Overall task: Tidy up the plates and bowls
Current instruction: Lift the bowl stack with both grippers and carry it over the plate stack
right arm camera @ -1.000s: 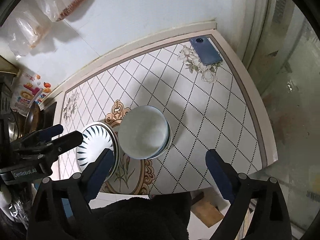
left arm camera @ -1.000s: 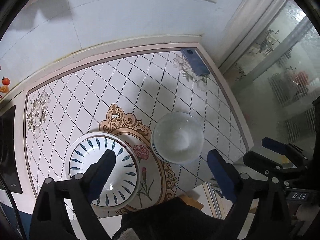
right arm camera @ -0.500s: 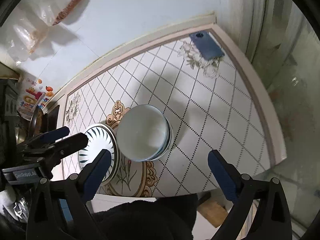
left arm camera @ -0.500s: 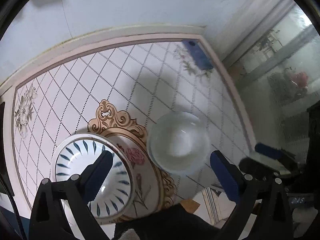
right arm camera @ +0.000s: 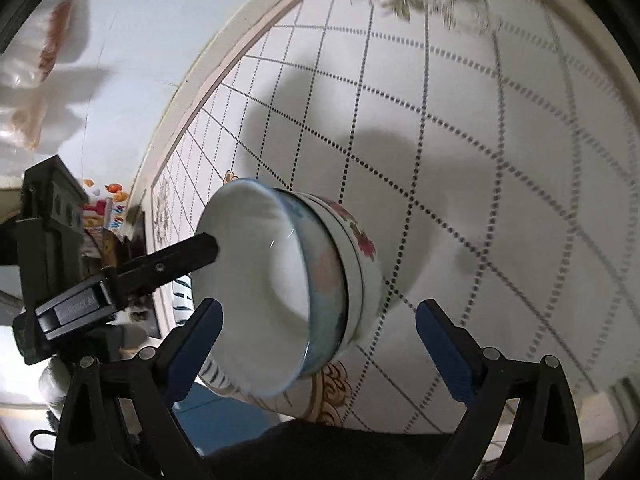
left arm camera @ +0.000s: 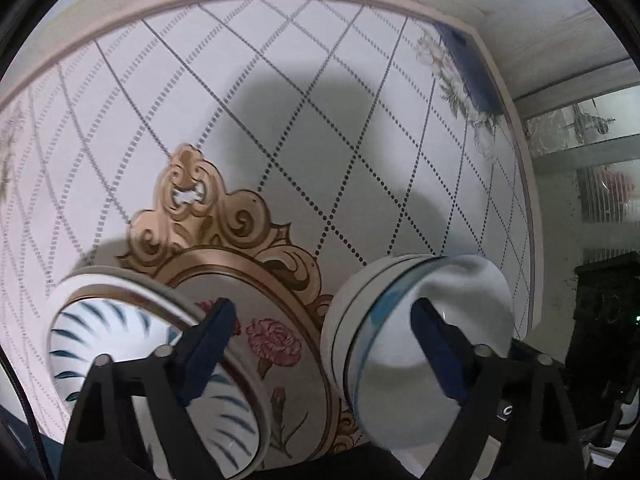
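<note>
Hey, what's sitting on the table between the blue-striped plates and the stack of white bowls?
Nothing stands there. The left wrist view shows only the table's printed pink flower between the blue-striped plates and stacked white bowls.

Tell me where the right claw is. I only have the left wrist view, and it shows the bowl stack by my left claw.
Observer: The right claw is open and grips nothing. The bowl stack lies between its fingers in its own view.
Operator: How does my left claw look from that side?
Observer: One finger of the left claw ends at the rim of the top bowl. I cannot tell whether it touches.
</note>
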`<state>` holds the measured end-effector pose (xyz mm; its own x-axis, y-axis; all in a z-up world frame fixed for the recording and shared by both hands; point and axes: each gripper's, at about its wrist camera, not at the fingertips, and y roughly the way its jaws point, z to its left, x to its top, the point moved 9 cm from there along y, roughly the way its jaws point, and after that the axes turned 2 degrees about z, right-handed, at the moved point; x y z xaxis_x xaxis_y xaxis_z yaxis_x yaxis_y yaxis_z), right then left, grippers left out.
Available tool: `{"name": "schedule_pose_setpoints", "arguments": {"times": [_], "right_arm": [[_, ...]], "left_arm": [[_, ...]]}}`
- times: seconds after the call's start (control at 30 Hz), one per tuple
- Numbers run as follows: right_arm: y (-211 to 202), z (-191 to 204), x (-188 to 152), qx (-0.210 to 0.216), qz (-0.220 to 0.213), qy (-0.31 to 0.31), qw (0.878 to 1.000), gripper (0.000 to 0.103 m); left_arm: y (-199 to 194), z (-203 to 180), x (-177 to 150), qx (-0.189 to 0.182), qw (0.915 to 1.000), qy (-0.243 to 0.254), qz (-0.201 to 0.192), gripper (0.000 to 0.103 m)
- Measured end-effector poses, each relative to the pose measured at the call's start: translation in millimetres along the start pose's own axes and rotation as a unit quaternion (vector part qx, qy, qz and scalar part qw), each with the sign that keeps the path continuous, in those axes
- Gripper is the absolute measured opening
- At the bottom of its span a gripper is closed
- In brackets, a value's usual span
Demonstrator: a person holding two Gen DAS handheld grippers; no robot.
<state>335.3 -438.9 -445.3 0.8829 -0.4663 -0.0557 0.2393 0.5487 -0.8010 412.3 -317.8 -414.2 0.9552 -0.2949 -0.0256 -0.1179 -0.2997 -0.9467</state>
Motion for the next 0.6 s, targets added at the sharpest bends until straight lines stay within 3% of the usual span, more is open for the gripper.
{"name": "schedule_pose_setpoints", "arguments": {"times": [0.13, 0.3, 0.43, 0.5, 0.6], "right_arm": [[16, -6, 5, 0.020, 0.005, 0.010, 1.000, 0.096], [33, -9, 7, 0.026, 0.019, 0.015, 0.999, 0.078], [40, -7, 8, 0.041, 0.026, 0.018, 0.999, 0.073], [44, -6, 9, 0.041, 0.027, 0.017, 0.999, 0.072], [45, -9, 10, 0.046, 0.023, 0.025, 0.998, 0.066]], "left_arm": [[16, -2, -1, -0.014, 0.9997, 0.001, 0.021, 0.077], [29, -7, -2, -0.033, 0.9988, 0.000, 0.037, 0.063], [32, -15, -2, -0.055, 0.9979, 0.001, 0.035, 0.057], [32, -22, -2, -0.065, 0.9973, 0.005, 0.034, 0.049], [32, -25, -2, -0.056, 0.9981, 0.011, 0.023, 0.050]]}}
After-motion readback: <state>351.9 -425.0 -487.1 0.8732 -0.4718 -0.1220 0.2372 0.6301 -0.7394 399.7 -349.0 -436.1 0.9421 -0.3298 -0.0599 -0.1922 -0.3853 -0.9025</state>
